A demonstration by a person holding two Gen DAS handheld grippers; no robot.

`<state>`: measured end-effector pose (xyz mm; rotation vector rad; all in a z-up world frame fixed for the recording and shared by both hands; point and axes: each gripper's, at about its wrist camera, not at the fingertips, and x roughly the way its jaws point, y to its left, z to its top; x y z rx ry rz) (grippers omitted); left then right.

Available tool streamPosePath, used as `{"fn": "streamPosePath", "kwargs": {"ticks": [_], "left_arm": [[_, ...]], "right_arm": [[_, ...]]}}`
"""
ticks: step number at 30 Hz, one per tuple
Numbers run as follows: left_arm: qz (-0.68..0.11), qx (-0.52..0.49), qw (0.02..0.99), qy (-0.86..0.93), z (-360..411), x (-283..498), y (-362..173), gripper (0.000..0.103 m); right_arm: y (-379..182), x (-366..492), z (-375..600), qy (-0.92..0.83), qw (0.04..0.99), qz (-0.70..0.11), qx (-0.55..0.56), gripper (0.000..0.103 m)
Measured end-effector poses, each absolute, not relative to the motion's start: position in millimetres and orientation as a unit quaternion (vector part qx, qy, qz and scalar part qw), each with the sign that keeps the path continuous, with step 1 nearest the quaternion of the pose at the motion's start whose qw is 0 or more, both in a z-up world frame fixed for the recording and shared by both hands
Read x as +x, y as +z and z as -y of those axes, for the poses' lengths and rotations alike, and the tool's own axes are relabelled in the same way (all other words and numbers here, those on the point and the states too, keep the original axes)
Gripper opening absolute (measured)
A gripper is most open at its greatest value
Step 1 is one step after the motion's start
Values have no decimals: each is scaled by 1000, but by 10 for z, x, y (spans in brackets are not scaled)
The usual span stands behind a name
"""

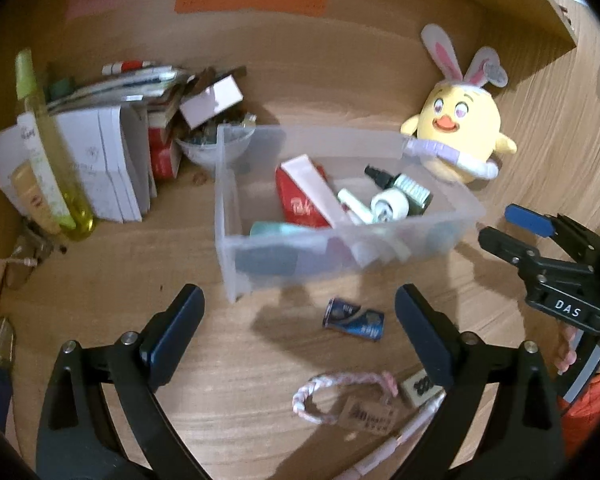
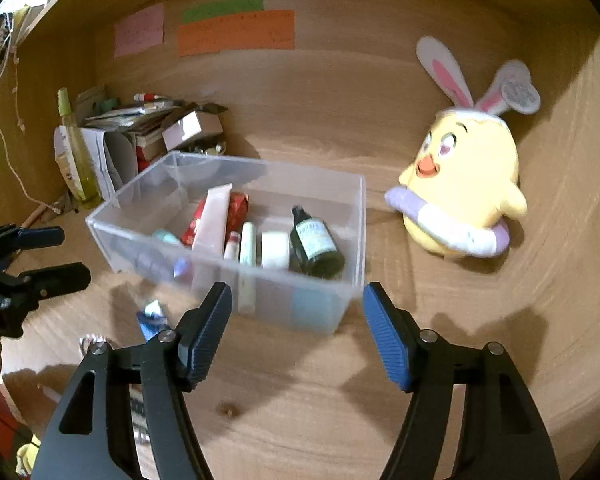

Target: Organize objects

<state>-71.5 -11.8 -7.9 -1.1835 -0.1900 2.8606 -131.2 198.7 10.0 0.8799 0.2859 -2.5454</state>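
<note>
A clear plastic bin (image 1: 466, 210) (image 2: 100, 220) stands on the wooden desk and holds tubes, a red box, a white jar and a dark green bottle (image 2: 316, 242). A small blue packet (image 1: 354, 319) (image 2: 152, 318) lies on the desk in front of the bin. My left gripper (image 1: 300, 320) is open and empty, with the blue packet between its fingers further ahead. My right gripper (image 2: 298, 320) is open and empty, just in front of the bin's near right corner. It also shows in the left wrist view (image 1: 508, 228), right of the bin.
A yellow chick plush with bunny ears (image 1: 460, 136) (image 2: 464, 200) sits right of the bin. Books, a small box and a yellow-green bottle (image 1: 48, 148) (image 2: 74, 148) crowd the back left. A braided pink cord with a tag (image 1: 340, 396) and a small eraser (image 1: 420, 388) lie near the front.
</note>
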Motion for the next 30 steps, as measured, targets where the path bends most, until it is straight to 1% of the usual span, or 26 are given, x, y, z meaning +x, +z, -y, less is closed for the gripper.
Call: {"fn": "streamPosePath", "kwargs": {"ticks": [9, 15, 16, 17, 18, 20, 21, 23, 26, 28, 30], "left_arm": [[77, -426, 29, 901, 100, -513, -360, 97], [57, -437, 42, 897, -33, -307, -479, 97], [53, -439, 48, 896, -65, -279, -491, 96], [51, -439, 53, 895, -91, -258, -501, 91], [49, -441, 60, 894, -119, -242, -508, 83], [42, -447, 74, 890, -180, -228, -523, 74], [41, -448, 79, 890, -199, -221, -531, 74], [38, -446, 84, 890, -240, -203, -546, 72], [30, -447, 93, 889, -295, -189, -567, 68], [24, -447, 97, 889, -327, -194, -584, 68], [17, -448, 96, 889, -353, -211, -604, 66]], "right_arm": [[-216, -1103, -2091, -903, 215, -105, 357, 65], [-370, -991, -2082, -892, 223, -112, 376, 64], [-379, -981, -2072, -890, 227, -114, 378, 64], [-391, -967, -2061, -889, 230, -115, 379, 64], [-406, -956, -2045, -887, 233, -117, 381, 62], [-434, -954, -2006, -882, 240, -120, 387, 50], [-447, -958, -1990, -880, 243, -119, 390, 48], [-471, -962, -1964, -876, 249, -118, 396, 40], [-500, -977, -1928, -870, 259, -115, 404, 35], [-513, -975, -1899, -867, 266, -114, 406, 34], [-524, -976, -1864, -865, 268, -119, 407, 31]]}}
